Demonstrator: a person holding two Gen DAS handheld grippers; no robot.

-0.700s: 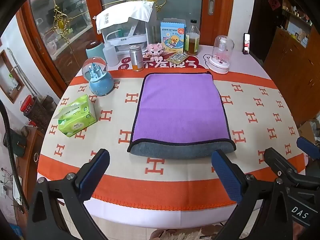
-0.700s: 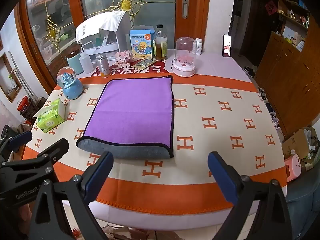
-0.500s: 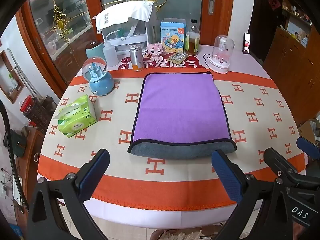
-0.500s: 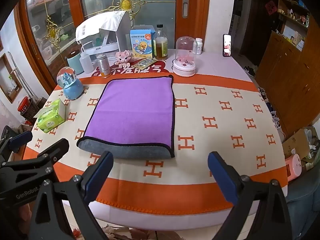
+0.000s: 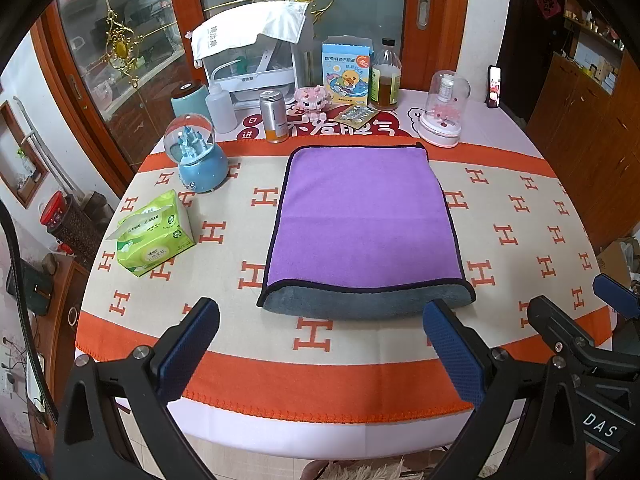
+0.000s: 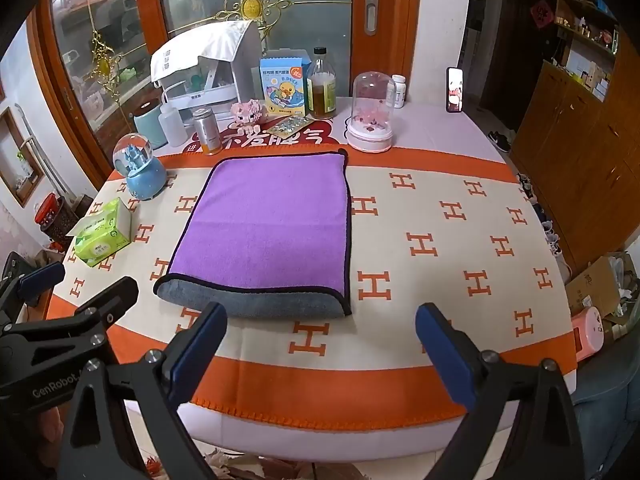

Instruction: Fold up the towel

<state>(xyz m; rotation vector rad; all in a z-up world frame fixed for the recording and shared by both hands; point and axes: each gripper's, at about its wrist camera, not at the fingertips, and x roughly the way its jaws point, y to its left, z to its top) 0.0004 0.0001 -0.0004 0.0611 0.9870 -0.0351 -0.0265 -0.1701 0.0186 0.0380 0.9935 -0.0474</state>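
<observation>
A purple towel [image 5: 362, 216] with a grey underside and black hem lies folded flat on the orange and cream tablecloth, its grey fold edge nearest me. It also shows in the right wrist view [image 6: 268, 220]. My left gripper [image 5: 320, 344] is open and empty, held back over the table's near edge in front of the towel. My right gripper [image 6: 320, 348] is open and empty, also short of the towel and a little to its right. The right gripper's fingers [image 5: 568, 328] show at the right of the left wrist view.
A green tissue pack [image 5: 154, 238] and a blue snow globe [image 5: 198, 160] sit left of the towel. Bottles, a can [image 5: 274, 116], a duck box [image 5: 346, 74], a glass dome [image 5: 442, 110] and a white rack stand along the far edge. The round table's rim [image 5: 320, 436] is close below me.
</observation>
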